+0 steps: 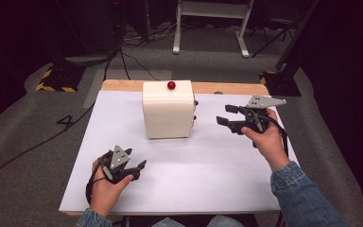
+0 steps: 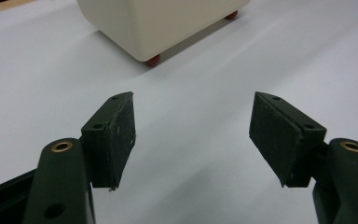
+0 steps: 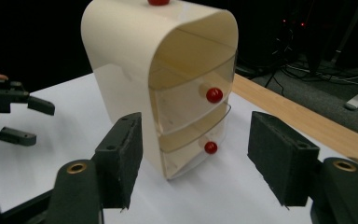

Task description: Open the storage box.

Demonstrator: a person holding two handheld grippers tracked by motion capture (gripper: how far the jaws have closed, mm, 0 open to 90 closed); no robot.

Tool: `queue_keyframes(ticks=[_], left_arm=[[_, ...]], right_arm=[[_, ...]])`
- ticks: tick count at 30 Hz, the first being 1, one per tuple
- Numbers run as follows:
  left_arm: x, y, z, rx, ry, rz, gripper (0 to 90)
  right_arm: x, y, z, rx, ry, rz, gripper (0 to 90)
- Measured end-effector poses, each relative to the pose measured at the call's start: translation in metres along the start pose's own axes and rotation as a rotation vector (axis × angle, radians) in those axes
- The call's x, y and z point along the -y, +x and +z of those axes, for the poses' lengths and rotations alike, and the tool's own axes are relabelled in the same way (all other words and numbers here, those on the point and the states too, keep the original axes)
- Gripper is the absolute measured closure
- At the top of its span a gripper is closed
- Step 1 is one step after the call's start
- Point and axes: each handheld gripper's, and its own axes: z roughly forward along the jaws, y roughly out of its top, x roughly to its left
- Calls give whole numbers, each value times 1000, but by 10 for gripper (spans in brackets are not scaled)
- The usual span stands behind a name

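A cream drawer cabinet stood upright toward the far middle of the white worktop, with a red ball on its top. Its two clear drawers faced the person's right side, each with a red knob: the upper knob and the lower knob both showed in the right gripper view. Both drawers looked pushed in or nearly so.

The right gripper hung in the air to the right of the cabinet, pointed at the drawer fronts, its fingers spread fairly wide with nothing between them. The left gripper sat low near the front left of the worktop, well apart from the cabinet, its fingers also wide apart and empty over bare surface.

The step in hand appeared to be the approach to a drawer. The next move likely called for the right gripper to line up on one knob, close around it and pull straight out, while the left steadied the light cabinet against sliding.
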Motion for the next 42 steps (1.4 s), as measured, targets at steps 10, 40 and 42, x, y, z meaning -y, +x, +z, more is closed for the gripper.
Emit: queue_keyframes(ticks=[10, 40, 42], left_arm=[[6, 0, 12, -15, 112, 48, 280], [11, 3, 13, -15, 109, 38, 278], [11, 3, 13, -16, 110, 36, 278]], right_arm=[[-28, -8, 40, 113, 20, -40, 389], [-36, 43, 76, 54, 98, -174, 458], [-33, 57, 71, 41, 96, -182, 434]])
